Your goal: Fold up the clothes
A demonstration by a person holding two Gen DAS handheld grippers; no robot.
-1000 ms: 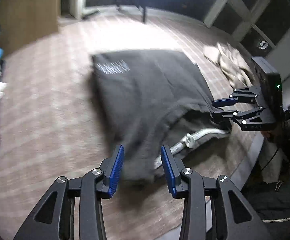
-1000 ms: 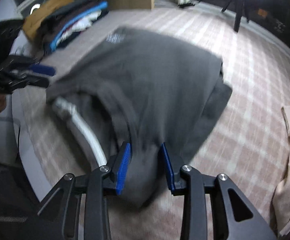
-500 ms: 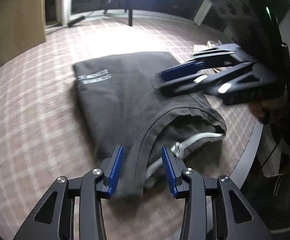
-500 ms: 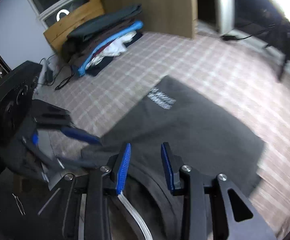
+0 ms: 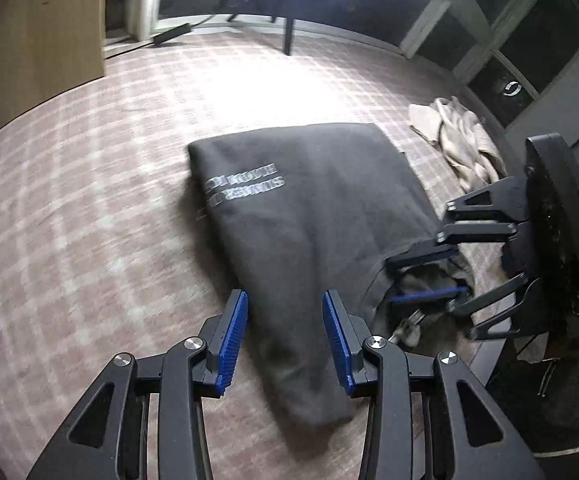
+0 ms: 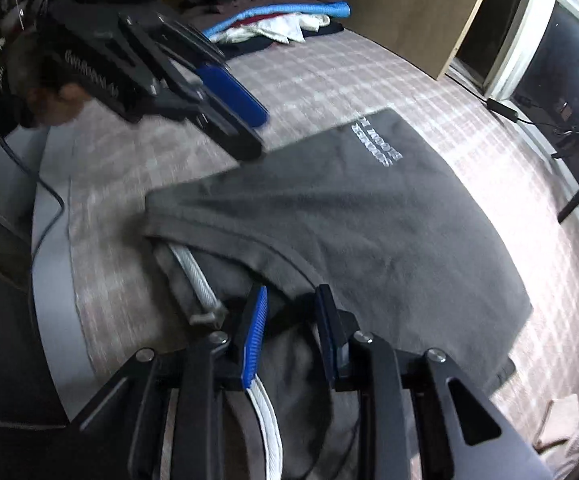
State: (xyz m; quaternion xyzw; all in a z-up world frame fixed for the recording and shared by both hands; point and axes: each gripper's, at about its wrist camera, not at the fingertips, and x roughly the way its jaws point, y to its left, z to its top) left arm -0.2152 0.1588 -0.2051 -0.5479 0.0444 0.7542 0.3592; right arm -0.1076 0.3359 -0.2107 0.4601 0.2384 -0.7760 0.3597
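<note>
A dark grey hooded top [image 5: 309, 216] with pale lettering lies partly folded on the checked surface; it also shows in the right wrist view [image 6: 369, 216]. A white drawstring [image 6: 197, 276] runs out of its neck opening. My left gripper [image 5: 285, 334] is open, its jaws astride the near folded corner of the top without closing on it. My right gripper [image 6: 287, 322] is open at the neck opening, jaws either side of the hem. In the left wrist view the right gripper [image 5: 425, 284] reaches into that opening.
A beige crumpled garment [image 5: 457, 140] lies at the far right. A stack of folded clothes [image 6: 281, 20] sits by a wooden panel [image 6: 421, 4]. A cable [image 6: 49, 196] hangs over the table's near edge [image 6: 49, 280].
My right gripper has dropped from above the top down to its neck opening. My left gripper has shifted left, so the folded corner now lies between its jaws.
</note>
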